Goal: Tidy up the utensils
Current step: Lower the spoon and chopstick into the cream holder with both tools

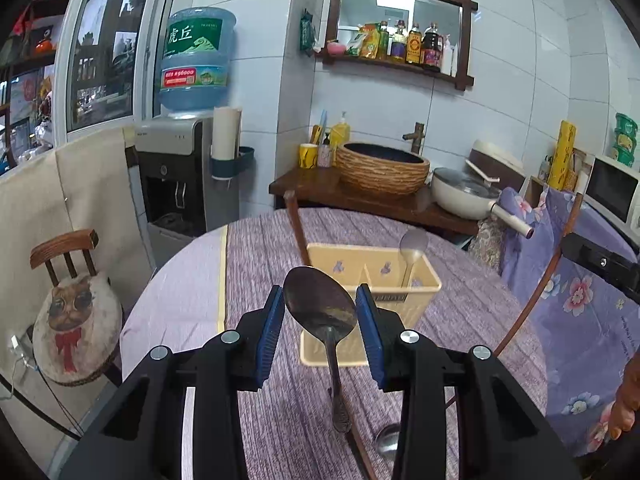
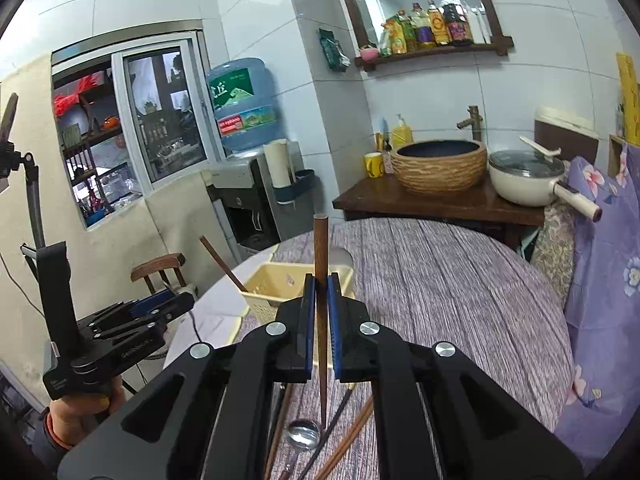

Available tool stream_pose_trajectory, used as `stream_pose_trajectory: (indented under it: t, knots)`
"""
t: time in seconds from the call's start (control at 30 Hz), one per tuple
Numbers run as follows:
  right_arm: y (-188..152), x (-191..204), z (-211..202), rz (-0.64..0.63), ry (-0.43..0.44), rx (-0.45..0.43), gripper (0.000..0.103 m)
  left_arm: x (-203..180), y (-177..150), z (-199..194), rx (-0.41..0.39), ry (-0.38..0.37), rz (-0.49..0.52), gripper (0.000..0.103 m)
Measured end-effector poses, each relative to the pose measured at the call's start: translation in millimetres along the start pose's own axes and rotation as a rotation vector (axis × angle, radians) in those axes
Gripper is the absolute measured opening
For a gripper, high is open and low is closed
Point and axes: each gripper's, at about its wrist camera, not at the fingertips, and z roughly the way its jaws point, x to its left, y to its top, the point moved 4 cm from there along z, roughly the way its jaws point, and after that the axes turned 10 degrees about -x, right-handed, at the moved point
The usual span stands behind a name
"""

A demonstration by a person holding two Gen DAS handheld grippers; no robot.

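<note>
Utensils are partly sorted: one brown chopstick (image 1: 298,232) and a pale spoon (image 1: 412,250) stand in the yellow basket (image 1: 400,280) on your purple table (image 1: 256,264). Your left gripper (image 1: 320,310) has its blue pads spread wide, and a dark metal spoon (image 1: 322,308) sits between them with its bowl up; you cannot tell what holds it. Your right gripper (image 2: 321,312) pinches a wooden chopstick (image 2: 320,248) that stands straight up. More chopsticks (image 2: 352,432) and a shiny spoon (image 2: 304,434) lie on the table below it.
</note>
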Motion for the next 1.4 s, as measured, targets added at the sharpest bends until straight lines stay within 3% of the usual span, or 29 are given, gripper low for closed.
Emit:
stream_pose_trajectory:
  t: [0.17,0.3,0.5,0.77,1.03,1.4]
  knots:
    - [41.7,12.6,12.0,0.0,0.021,-0.053,0.007,-7.2,43.6,5.1,-0.063,0.009,0.008,0.037]
    - [79.6,20.6,27.6,-0.024,-0.012,-0.117,0.007,-10.1,78.6,15.9,-0.112,0.015,-0.02,0.037]
    - [109.7,22.7,58.9,-0.021,-0.05,-0.149,0.007,-17.8,102.0,35.4,-0.175,0.043,-0.027,0.037]
    - [62.6,13.9,103.4,-0.034,-0.089,-0.082,0.007,-22.8,57.7,74.0,-0.144,0.094,0.003,0.037]
    - [13.1,2.6,121.6,-0.021,-0.093,-0.01,0.007,-22.6,19.2,93.3,-0.069,0.094,0.021,0.037]
    - [-6.7,-6.5,124.4,-0.011,-0.096,-0.004,0.007,-26.8,-14.0,107.5,0.006,0.073,0.065,0.037]
